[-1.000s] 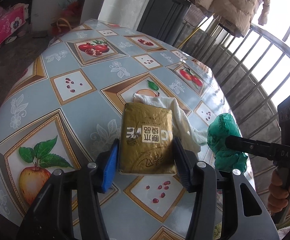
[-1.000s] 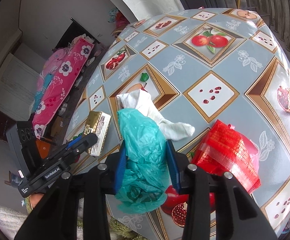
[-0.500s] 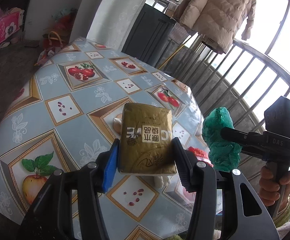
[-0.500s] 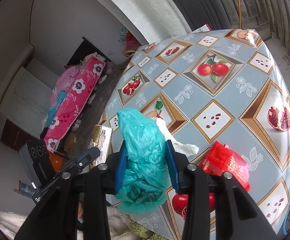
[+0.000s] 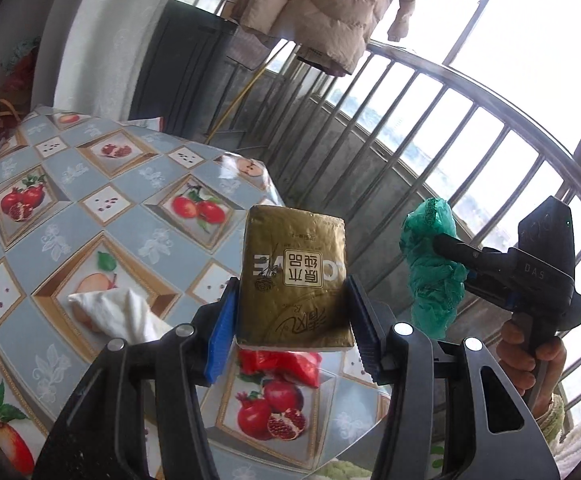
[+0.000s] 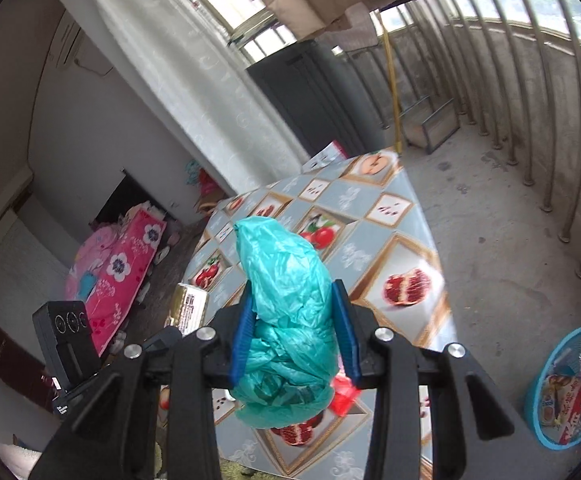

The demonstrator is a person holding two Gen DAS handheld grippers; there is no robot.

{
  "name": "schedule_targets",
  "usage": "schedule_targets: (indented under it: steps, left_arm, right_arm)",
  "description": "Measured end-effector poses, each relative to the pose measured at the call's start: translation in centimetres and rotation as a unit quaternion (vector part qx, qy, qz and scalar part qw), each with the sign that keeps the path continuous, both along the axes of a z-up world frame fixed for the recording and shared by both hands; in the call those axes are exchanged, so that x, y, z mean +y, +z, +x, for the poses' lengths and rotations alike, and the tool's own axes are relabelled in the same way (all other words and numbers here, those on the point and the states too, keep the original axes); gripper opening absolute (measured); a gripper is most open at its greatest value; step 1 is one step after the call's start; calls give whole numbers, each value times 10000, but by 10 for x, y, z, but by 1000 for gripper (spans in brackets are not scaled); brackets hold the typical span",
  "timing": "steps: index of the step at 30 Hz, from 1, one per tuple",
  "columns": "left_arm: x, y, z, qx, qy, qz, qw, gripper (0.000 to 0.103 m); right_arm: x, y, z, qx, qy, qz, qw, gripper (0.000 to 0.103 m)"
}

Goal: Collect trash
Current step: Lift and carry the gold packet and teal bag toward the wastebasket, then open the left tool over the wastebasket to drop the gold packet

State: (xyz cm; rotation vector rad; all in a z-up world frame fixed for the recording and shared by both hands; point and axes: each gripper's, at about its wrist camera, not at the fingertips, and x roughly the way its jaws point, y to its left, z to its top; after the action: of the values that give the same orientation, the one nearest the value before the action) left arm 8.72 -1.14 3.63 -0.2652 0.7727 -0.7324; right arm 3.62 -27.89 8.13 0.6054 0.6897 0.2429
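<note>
Left to right across the left wrist view. A white crumpled tissue [image 5: 120,314] lay on the fruit-patterned tablecloth [image 5: 90,216] at about 9 o'clock of the left gripper [image 5: 292,330]; it looked very light and limp, best pinched at its bunched middle. The left gripper was clamped on a gold tissue pack [image 5: 294,280], pads pressed against both long sides of its lower half, the pack held clear above the table. Judged soft, light and squashable with a slick film wrap; the side grip low on the body appeared sound. A red wrapper [image 5: 278,362] rested on the cloth directly beneath the pack, at 6 o'clock, partly hidden; probably thin, crinkly plastic to be taken by a raised fold. At 3 o'clock the right gripper [image 5: 434,258], carried by a hand [image 5: 530,364], held a green plastic bag [image 5: 430,272] in the air off the table edge.

In the right wrist view, the jaws were closed on the bag's wadded middle [image 6: 290,312]; flimsy and slippery, loose ends hanging. A blue basket [image 6: 538,380] holding packaging stood on the floor at 4 o'clock, the likely drop point
</note>
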Motion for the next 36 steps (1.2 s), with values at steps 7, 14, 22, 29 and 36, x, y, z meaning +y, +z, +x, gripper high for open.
schedule_targets:
  steps: [7, 14, 22, 29, 36]
  left_arm:
    - [-106, -13, 15, 380, -1317, 154, 9904, 49]
    - [-223, -52, 10, 1018, -2304, 666, 9655, 49]
    - [-337, -120, -29, 1767, -3089, 1580, 9211, 49]
    - [-403, -190, -52, 2502, -3294, 2274, 8816, 50]
    - [-429, -256, -53, 3641, -2722, 2430, 8569, 50]
  right_arm:
    - [-95, -37, -69, 412, -1731, 70, 9840, 36]
    - [-166, -95, -121, 1309, -3281, 17, 9355, 36]
    - [-229, -139, -178, 1553, -4378, 352, 8849, 36]
    - [-254, -162, -198, 1617, -4733, 610, 8638, 36]
    - [-263, -170, -201, 1558, -4829, 844, 8576, 36]
